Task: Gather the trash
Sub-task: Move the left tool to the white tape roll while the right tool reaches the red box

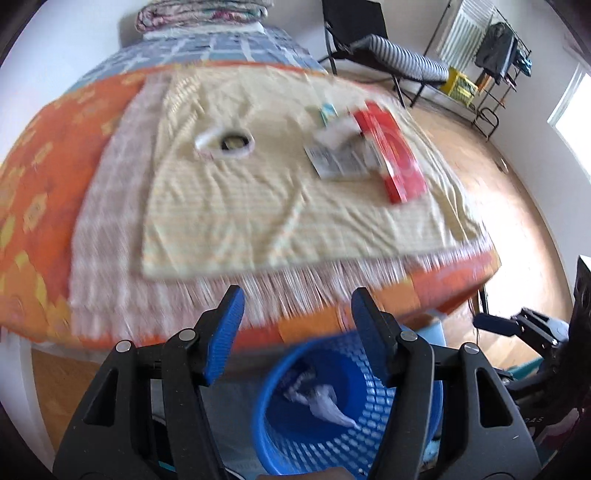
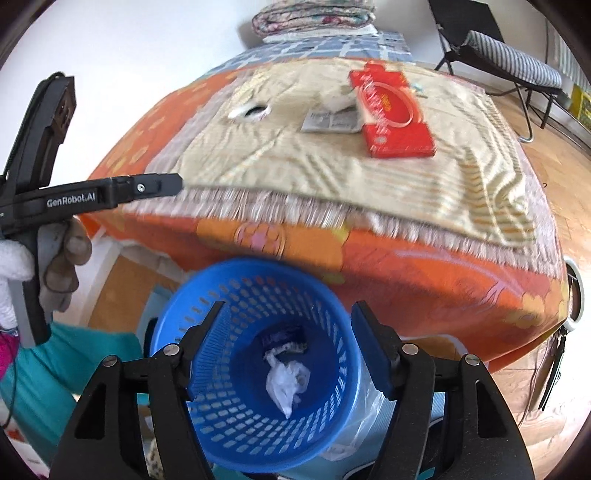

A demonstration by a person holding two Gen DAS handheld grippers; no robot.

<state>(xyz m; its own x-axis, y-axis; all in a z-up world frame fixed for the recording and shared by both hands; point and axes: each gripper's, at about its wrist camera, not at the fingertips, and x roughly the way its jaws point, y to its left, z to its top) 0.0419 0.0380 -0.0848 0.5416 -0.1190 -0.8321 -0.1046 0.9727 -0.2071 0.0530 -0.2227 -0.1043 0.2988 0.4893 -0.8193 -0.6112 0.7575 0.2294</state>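
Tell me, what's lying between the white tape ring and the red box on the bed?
A printed paper leaflet lies on the cream cloth between white tape ring and flat red cardboard box, beside the box; the right wrist view shows this.

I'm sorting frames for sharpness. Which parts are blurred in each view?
Left wrist view: motion blur smears the red box, papers and blanket fringe; the left gripper stays sharp. Right wrist view: milder blur on the fringe; the blue basket is fairly clear. Both bend strongly at the edges.

Home bedroom: bed (image 2: pixel 406 266), folded quilt (image 2: pixel 314 18).
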